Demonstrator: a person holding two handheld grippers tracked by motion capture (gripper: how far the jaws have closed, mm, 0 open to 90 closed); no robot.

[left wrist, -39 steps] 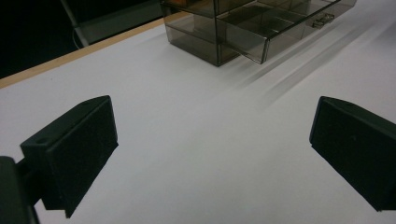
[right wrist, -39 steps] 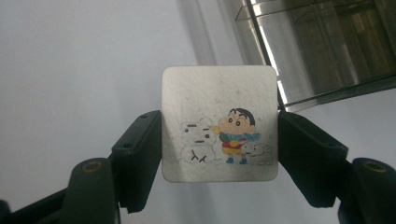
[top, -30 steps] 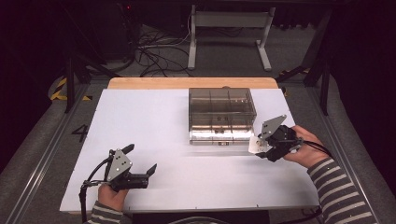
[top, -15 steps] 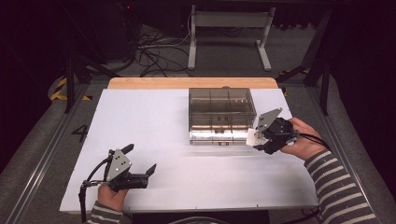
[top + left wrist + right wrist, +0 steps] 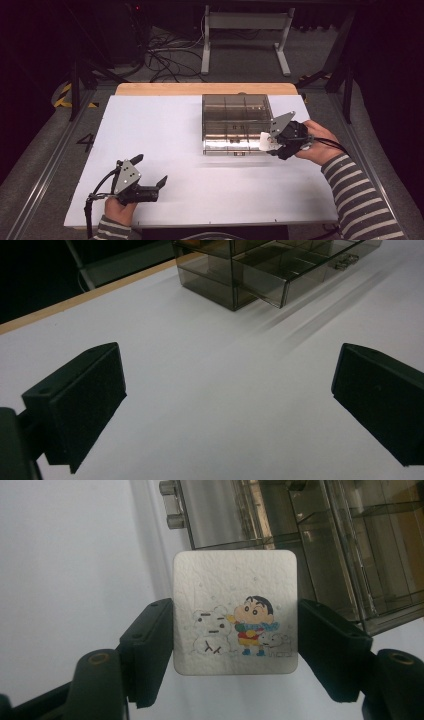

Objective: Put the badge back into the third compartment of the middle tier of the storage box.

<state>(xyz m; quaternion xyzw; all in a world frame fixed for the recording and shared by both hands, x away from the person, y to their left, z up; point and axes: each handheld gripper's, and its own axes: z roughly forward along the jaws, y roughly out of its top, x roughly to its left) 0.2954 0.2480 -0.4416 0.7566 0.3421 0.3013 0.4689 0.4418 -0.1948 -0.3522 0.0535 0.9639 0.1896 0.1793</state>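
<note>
At a white surface (image 5: 200, 150) edged along its far side by a bare wooden strip (image 5: 205, 89), a person in striped sleeves works two hand-held grippers. The right gripper (image 5: 272, 142) sits at the near right corner of a smoky transparent compartment box (image 5: 236, 122), its jaws pinching a small white square card (image 5: 235, 611) by its two side edges; in the right gripper view the card's rounded corners stand clear of the box's latched front wall just beyond it. The card carries a colour cartoon of a dark-haired child in a red coat and blue scarf beside a snowman and a small white dog; no lettering can be read on it. The left gripper (image 5: 150, 180) rests low near the surface's front-left edge, well apart from the box, its jaws spread wide with bare white surface between them in the left gripper view. A broad open stretch of surface lies between the two grippers and to the left of the box. A painted "4" (image 5: 86, 142) marks the grey floor beside the surface's left edge
</note>
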